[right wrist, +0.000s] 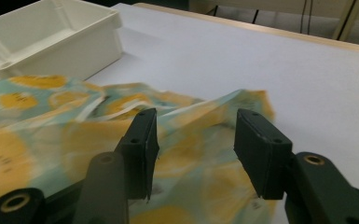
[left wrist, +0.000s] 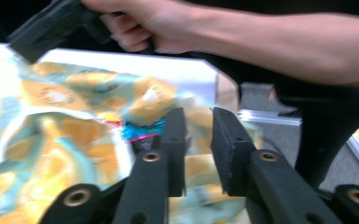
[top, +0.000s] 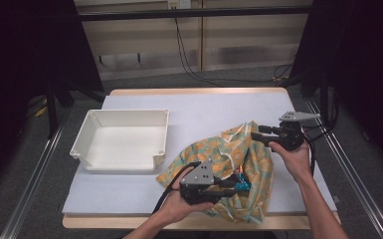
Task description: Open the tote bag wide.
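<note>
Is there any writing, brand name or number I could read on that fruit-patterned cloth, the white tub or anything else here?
No text can be read.
Cloth: printed with orange fruit slices, no words.
Small bright blue and pink patch on the cloth, perhaps a label: too blurred to read.
White tub: plain.
Wall plate at the top of the high view: too small to read.

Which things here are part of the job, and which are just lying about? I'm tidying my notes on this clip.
Part of the job:
- patterned cloth
- left gripper, jaws open over the cloth
- right gripper, jaws open at the cloth's edge

Lying about:
- white tray
- cables on the floor beyond the table
</note>
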A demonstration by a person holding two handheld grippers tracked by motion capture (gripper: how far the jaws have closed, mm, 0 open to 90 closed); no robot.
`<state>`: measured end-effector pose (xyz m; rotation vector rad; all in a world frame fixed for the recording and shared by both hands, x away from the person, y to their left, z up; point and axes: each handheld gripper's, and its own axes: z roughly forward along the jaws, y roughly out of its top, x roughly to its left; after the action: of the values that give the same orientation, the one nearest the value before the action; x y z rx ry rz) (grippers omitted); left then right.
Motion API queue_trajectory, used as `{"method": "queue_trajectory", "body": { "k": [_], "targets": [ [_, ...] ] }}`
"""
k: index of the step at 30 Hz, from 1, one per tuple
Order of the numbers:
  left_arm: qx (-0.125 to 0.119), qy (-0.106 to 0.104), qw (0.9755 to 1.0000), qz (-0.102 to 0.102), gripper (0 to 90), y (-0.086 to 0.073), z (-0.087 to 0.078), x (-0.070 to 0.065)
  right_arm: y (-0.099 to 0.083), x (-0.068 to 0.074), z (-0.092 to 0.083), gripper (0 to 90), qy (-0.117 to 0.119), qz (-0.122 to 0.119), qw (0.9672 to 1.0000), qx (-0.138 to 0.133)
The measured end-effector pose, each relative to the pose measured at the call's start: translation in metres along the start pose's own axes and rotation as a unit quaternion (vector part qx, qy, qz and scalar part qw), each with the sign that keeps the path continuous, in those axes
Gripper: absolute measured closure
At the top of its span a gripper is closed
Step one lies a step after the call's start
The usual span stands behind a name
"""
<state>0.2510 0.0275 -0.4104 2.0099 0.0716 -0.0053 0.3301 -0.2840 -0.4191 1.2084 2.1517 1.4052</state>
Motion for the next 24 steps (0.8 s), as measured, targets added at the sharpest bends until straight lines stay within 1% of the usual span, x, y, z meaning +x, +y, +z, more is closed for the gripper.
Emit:
{"method": "queue_trajectory", "body": {
  "k": [1, 2, 3, 4, 5, 7, 8, 9, 10, 11, 12, 13, 14, 15, 17, 18, 19, 20, 21, 22, 23, 24],
  "targets": [
    [0.007, 0.001, 1.0, 0.001, 80.1, 0.001, 0.002, 0.005, -0.002, 0.003, -0.002, 52.3, 0.007, 0.0, 1.0, -0.003],
    [0.01, 0.0, 0.9999, -0.006, 80.7, 0.002, 0.004, 0.01, -0.004, 0.007, -0.004, 52.3, 0.013, 0.001, 0.9999, -0.005],
    [0.003, -0.007, 0.9998, -0.02, 80.5, 0.002, 0.007, 0.014, -0.006, 0.012, -0.007, 52.3, 0.019, 0.002, 0.9998, -0.004],
    [0.009, -0.006, 0.9998, -0.019, 79.1, 0.003, 0.01, 0.018, -0.008, 0.016, -0.009, 52.4, 0.023, -0.003, 0.9997, -0.002],
    [0.012, 0.002, 0.9998, -0.016, 77.0, 0.003, 0.013, 0.02, -0.01, 0.022, -0.011, 52.3, 0.029, -0.006, 0.9996, 0.004],
    [0.009, 0.01, 0.9996, -0.024, 70.6, 0.003, 0.017, 0.022, -0.013, 0.03, -0.015, 50.8, 0.034, -0.012, 0.9993, 0.012],
    [0.014, 0.019, 0.9994, -0.023, 66.9, 0.003, 0.02, 0.022, -0.014, 0.033, -0.017, 49.0, 0.038, -0.015, 0.9991, 0.015],
    [0.022, 0.024, 0.9993, -0.019, 65.8, 0.002, 0.023, 0.024, -0.015, 0.037, -0.019, 47.1, 0.042, -0.013, 0.9989, 0.017],
    [0.025, 0.036, 0.9989, -0.017, 65.6, 0.001, 0.026, 0.025, -0.017, 0.041, -0.021, 44.0, 0.044, -0.016, 0.9986, 0.024],
    [0.031, 0.045, 0.9983, -0.019, 65.2, -0.001, 0.028, 0.029, -0.019, 0.043, -0.021, 42.8, 0.041, -0.019, 0.9985, 0.029],
    [0.029, 0.047, 0.9982, -0.025, 65.0, -0.003, 0.029, 0.032, -0.022, 0.046, -0.022, 40.7, 0.037, -0.022, 0.9983, 0.038],
    [0.034, 0.054, 0.9976, -0.026, 65.1, -0.005, 0.03, 0.035, -0.023, 0.048, -0.022, 39.6, 0.039, -0.021, 0.9981, 0.042],
    [0.043, 0.063, 0.9969, -0.022, 65.1, -0.008, 0.031, 0.038, -0.026, 0.05, -0.022, 39.2, 0.041, -0.023, 0.9977, 0.049],
    [0.046, 0.067, 0.9964, -0.025, 65.1, -0.01, 0.031, 0.04, -0.029, 0.053, -0.021, 38.7, 0.034, -0.027, 0.9974, 0.057],
    [0.052, 0.075, 0.9955, -0.028, 65.1, -0.014, 0.03, 0.044, -0.035, 0.054, -0.019, 39.4, 0.037, -0.025, 0.997, 0.063],
    [0.053, 0.082, 0.9947, -0.031, 65.0, -0.015, 0.027, 0.046, -0.038, 0.053, -0.018, 40.7, 0.032, -0.024, 0.9969, 0.067],
    [0.051, 0.089, 0.9941, -0.033, 64.0, -0.016, 0.025, 0.047, -0.041, 0.052, -0.017, 43.2, 0.027, -0.025, 0.9967, 0.072],
    [0.056, 0.096, 0.9933, -0.032, 62.4, -0.018, 0.021, 0.049, -0.045, 0.051, -0.017, 52.2, 0.024, -0.022, 0.9965, 0.078],
    [0.056, 0.101, 0.9927, -0.037, 61.8, -0.02, 0.017, 0.051, -0.048, 0.05, -0.018, 62.2, 0.019, -0.02, 0.9966, 0.078],
    [0.052, 0.105, 0.9922, -0.044, 61.2, -0.023, 0.014, 0.053, -0.05, 0.047, -0.019, 68.6, 0.018, -0.018, 0.9968, 0.076],
    [0.054, 0.112, 0.9911, -0.048, 60.4, -0.027, 0.009, 0.056, -0.052, 0.045, -0.021, 78.4, 0.017, -0.015, 0.9969, 0.076],
    [0.055, 0.114, 0.9907, -0.049, 59.3, -0.03, 0.006, 0.057, -0.055, 0.043, -0.023, 87.9, 0.02, -0.023, 0.997, 0.07]
  ]
}}
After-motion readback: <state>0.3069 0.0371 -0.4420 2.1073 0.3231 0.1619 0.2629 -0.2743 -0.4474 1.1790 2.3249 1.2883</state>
